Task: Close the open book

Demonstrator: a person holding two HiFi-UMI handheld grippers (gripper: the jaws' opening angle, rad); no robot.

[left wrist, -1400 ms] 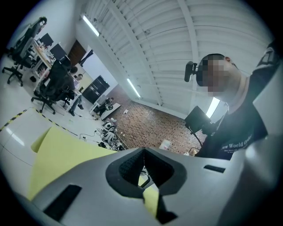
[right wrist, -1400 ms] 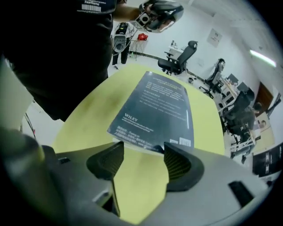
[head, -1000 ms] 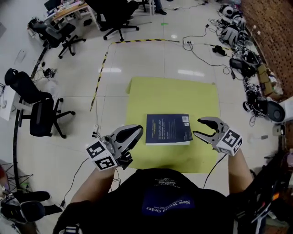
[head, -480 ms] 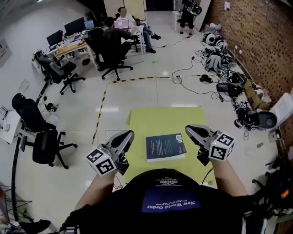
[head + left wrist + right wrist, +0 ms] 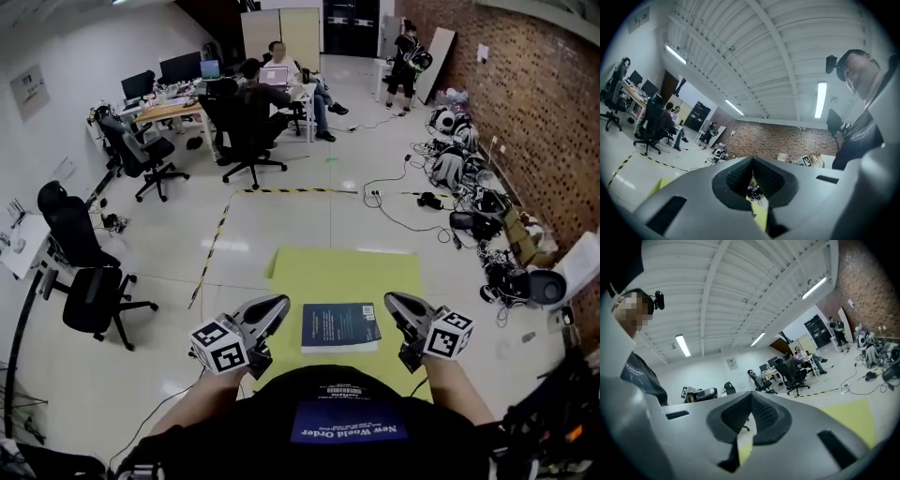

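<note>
Book (image 5: 340, 325) lies shut, flat on the yellow mat (image 5: 347, 272) on the floor, between your grippers. Left gripper (image 5: 267, 311) and right gripper (image 5: 397, 306): jaws pressed together, empty. Risk: a low swing near the cover edge could catch it and flip it open.

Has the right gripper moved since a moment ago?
Yes. The right gripper has swung upward: the book no longer fills its view, now ceiling and yellow mat.
</note>
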